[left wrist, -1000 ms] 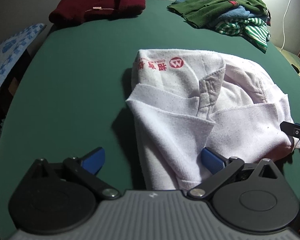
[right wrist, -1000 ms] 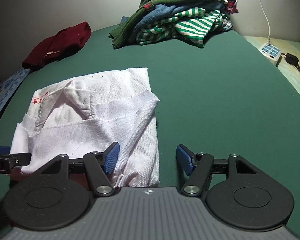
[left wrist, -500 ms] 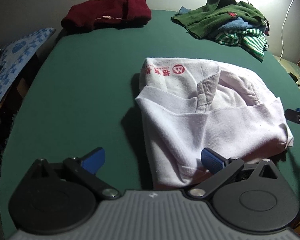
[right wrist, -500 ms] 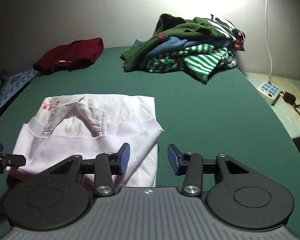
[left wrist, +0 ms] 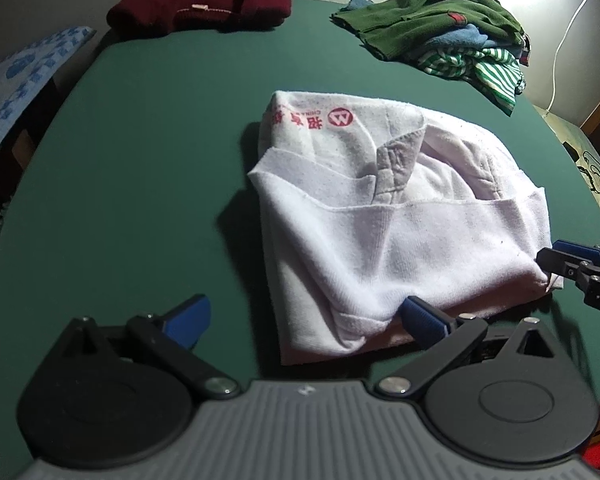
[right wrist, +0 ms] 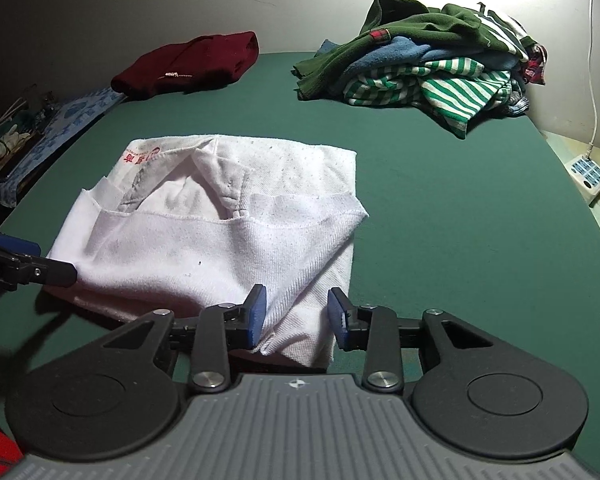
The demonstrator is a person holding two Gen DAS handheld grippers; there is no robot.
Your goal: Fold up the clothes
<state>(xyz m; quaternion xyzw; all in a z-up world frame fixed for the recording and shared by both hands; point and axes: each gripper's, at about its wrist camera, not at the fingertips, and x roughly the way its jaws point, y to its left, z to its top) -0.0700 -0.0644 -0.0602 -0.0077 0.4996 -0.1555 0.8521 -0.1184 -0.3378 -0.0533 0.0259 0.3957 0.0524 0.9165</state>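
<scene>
Big green table (left wrist: 148, 168) takes up most of both views, with a pile of unfolded clothes (right wrist: 432, 68) at the far right corner and a dark red sweater (left wrist: 204, 4) already folded at the far left. Dead centre, just in front of both grippers, lies the white polo shirt (left wrist: 380, 240), partly folded with its bottom half flipped up over the collar, long axis running roughly side to side between the two hands. The right gripper (right wrist: 296, 316) straddles the shirt's near right corner; its jaws have just been closing, and a fold of white fabric sits between the blue pads, but a gap shows on the right side, so it doesn't look clamped yet. The left gripper (left wrist: 304, 316) is spread wide, its right finger resting at the shirt's near left edge, gripping nothing. So the shirt lies straight ahead of both, each hand nearest its own near corner, which looks like setup for the next fold away from the person.
</scene>
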